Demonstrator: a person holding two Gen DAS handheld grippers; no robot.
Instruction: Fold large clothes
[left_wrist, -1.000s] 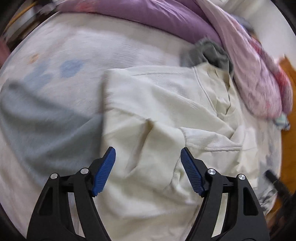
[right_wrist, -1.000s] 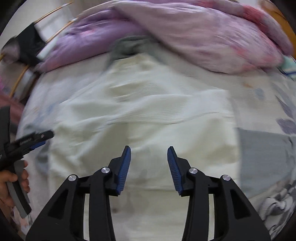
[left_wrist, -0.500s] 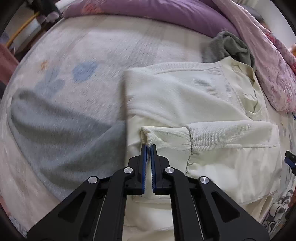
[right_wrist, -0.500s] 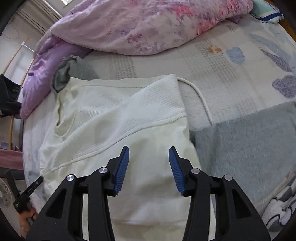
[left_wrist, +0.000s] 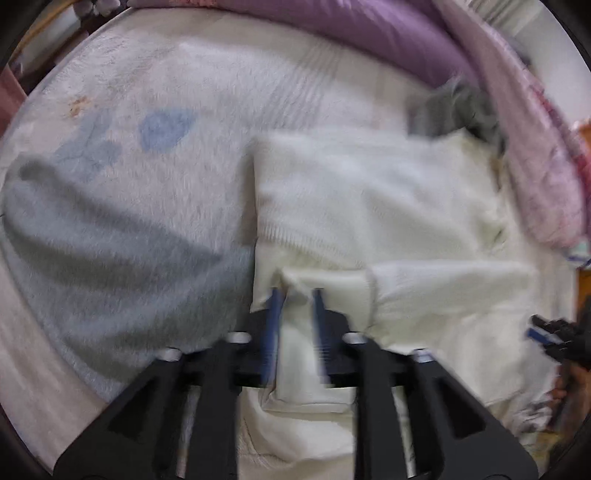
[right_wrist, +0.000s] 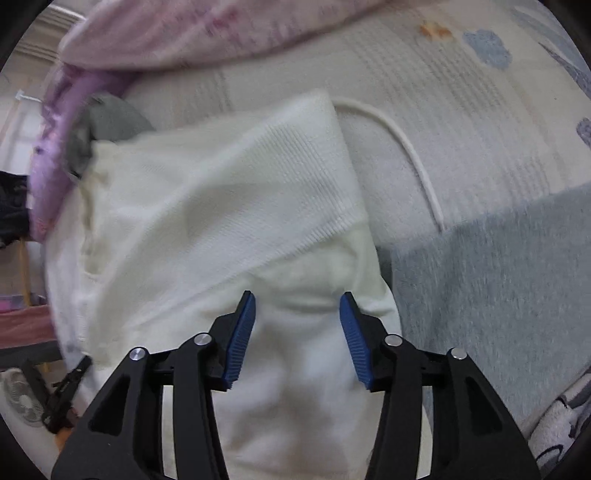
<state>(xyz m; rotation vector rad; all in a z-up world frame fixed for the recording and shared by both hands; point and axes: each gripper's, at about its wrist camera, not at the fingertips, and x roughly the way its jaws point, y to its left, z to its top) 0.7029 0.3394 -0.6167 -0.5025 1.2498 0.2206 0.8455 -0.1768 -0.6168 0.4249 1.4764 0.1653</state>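
Left gripper (left_wrist: 295, 295): I read its jaws as parted, having just been opening; the sleeve cuff (left_wrist: 325, 284) of the cream sweatshirt (left_wrist: 369, 199) lies between the blue pads, and through the blur I cannot tell whether the pads touch it.

Right gripper (right_wrist: 297, 325): jaws apart and just been opening further, poised over the sweatshirt's (right_wrist: 207, 206) lower part, pads pressing on nothing.

Sweatshirt: spread flat on the bed (left_wrist: 207, 85), partly folded, one sleeve laid across the body.

Left wrist view only: the folded sleeve and its ribbed cuff, and the tip of the right gripper (left_wrist: 546, 332) at the right edge.

Right wrist view only: a white cord (right_wrist: 406, 144) curving over the bed (right_wrist: 461, 110) beside the sweatshirt's ribbed hem, a small fan (right_wrist: 22, 402) at lower left, and the left gripper (right_wrist: 66, 391) low at the left edge.

Both views: a grey blanket (left_wrist: 110, 266) just beside the sweatshirt, a grey garment (left_wrist: 458, 110) at its collar end, and a purple-pink duvet (left_wrist: 535, 147) bunched along the bed's far edge.
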